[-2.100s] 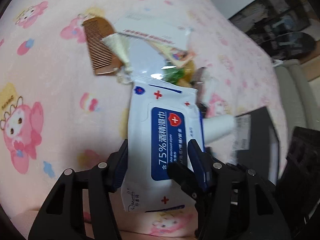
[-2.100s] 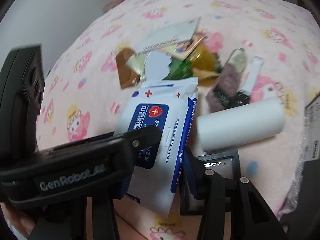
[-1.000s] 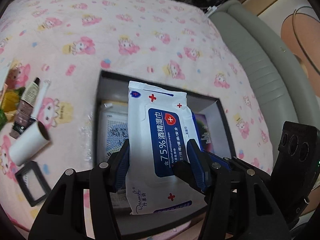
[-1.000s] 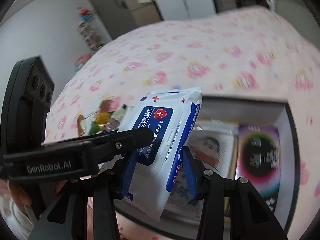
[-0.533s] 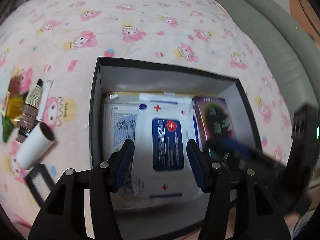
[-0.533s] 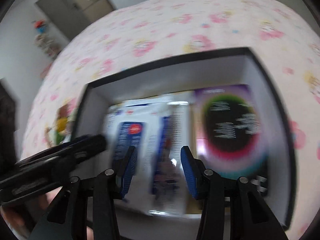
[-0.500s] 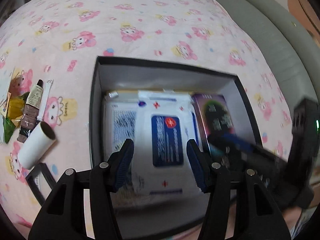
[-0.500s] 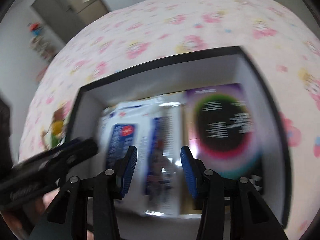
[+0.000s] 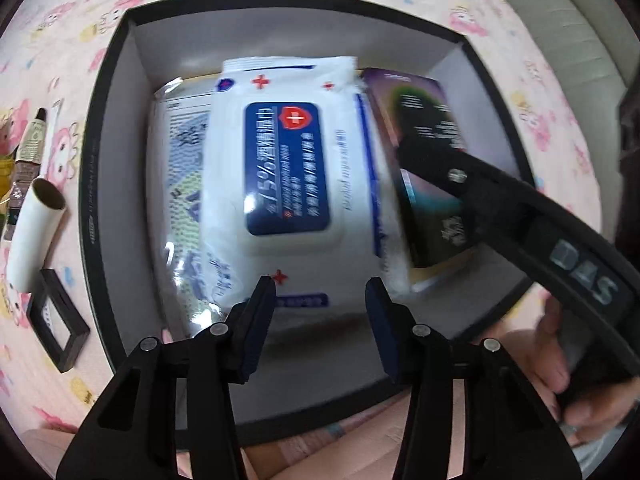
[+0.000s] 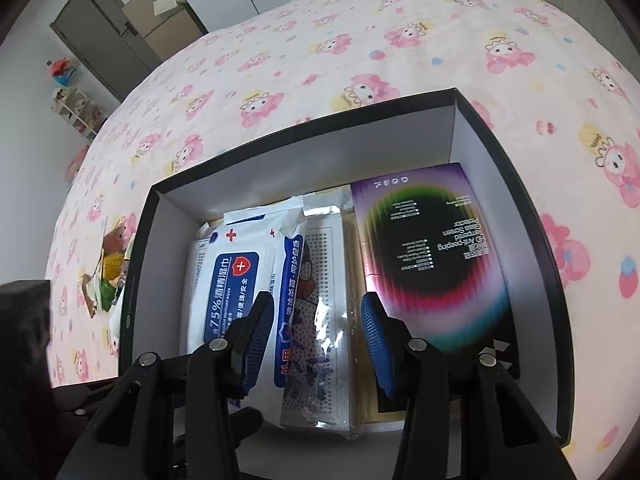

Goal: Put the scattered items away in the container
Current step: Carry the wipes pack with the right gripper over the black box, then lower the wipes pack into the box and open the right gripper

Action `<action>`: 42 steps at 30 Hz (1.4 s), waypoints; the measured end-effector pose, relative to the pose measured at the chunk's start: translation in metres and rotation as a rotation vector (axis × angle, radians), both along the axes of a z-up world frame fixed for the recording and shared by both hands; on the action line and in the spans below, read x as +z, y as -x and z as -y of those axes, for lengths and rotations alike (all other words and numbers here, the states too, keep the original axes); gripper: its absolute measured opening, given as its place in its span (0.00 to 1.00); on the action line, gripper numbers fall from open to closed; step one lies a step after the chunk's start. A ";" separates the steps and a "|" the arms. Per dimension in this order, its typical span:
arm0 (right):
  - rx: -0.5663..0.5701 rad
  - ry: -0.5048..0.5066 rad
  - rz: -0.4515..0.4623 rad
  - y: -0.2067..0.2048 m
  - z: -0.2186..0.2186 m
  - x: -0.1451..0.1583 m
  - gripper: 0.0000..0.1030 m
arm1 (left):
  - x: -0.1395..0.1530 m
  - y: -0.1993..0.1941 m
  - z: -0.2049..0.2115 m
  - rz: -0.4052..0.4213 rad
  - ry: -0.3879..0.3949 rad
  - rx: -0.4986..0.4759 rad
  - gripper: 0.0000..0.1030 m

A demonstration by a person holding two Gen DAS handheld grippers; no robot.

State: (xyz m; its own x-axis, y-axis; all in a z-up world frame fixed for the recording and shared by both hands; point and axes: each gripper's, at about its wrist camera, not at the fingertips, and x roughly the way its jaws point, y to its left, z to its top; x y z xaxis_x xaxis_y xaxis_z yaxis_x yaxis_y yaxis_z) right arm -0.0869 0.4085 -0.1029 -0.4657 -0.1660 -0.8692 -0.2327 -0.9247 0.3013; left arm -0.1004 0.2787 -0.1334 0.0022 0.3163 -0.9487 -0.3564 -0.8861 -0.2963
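The white and blue alcohol wipes pack (image 9: 288, 184) lies flat inside the black box (image 9: 100, 184), on a clear-wrapped printed pack (image 9: 180, 184) and beside a purple screen-protector box (image 9: 432, 184). My left gripper (image 9: 320, 300) is open and empty just above the pack's near edge. My right gripper (image 10: 316, 320) is open and empty over the box (image 10: 532, 216); the wipes pack (image 10: 236, 276), the wrapped pack (image 10: 324, 320) and the purple box (image 10: 432, 256) lie below it. The right gripper's black body crosses the left wrist view at right.
Left of the box on the pink cartoon bedspread (image 9: 64, 20) lie a white cardboard tube (image 9: 34, 236), a small black frame (image 9: 58, 324), and a tube with sachets (image 9: 28, 152). A pile of loose items (image 10: 108, 268) shows left of the box. A grey sofa (image 9: 580, 32) is far right.
Both grippers carried the wipes pack from the bedspread to the box, let it go inside and opened. Since half a second ago the left view has closed in on the box.
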 end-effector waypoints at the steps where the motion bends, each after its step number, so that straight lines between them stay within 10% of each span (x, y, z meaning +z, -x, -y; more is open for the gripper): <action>1: 0.004 0.000 -0.001 0.001 0.001 0.000 0.40 | -0.001 0.002 0.001 -0.009 0.015 0.009 0.45; 9: 0.014 -0.020 0.022 0.004 0.004 -0.005 0.40 | 0.004 0.009 0.018 0.019 -0.040 0.052 0.38; 13: -0.040 -0.055 -0.009 0.003 -0.004 0.000 0.41 | 0.009 -0.002 0.011 0.032 -0.067 -0.003 0.51; 22: -0.054 -0.019 0.014 0.001 -0.008 -0.002 0.42 | 0.005 -0.026 -0.007 -0.154 0.228 -0.148 0.75; 29: -0.050 -0.048 0.028 0.005 -0.004 -0.003 0.48 | 0.018 -0.012 0.034 -0.266 0.305 -0.017 0.39; 36: 0.024 0.098 0.116 0.026 0.007 -0.026 0.48 | 0.025 -0.023 0.067 -0.069 0.056 0.024 0.40; 42: 0.139 0.111 0.163 0.023 0.038 -0.035 0.48 | 0.031 -0.043 0.064 -0.043 0.039 -0.090 0.50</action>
